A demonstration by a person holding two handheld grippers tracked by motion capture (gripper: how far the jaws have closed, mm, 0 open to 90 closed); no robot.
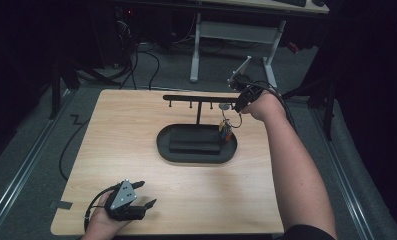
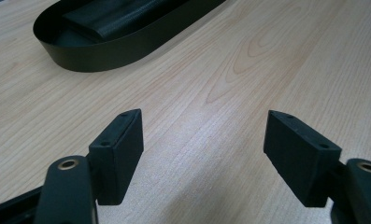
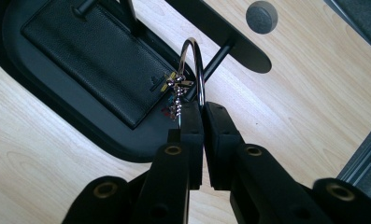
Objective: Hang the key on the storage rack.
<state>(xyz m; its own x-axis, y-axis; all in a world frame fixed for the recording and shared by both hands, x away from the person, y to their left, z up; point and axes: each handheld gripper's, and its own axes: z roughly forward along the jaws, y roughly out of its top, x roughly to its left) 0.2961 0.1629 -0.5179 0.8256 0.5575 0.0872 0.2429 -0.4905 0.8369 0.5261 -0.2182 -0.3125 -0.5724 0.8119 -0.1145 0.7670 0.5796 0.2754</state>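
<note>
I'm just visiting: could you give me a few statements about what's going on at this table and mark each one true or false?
1. The right gripper is shut on a metal key ring. True.
2. The left gripper holds a small charm. False: its jaws stand open with nothing between them.
3. The black oval tray sits on the wooden table. True.
4. The key ring already hangs from a hook of the black hanger bar. False: it is in the gripper's jaws above the tray, below the bar.
</note>
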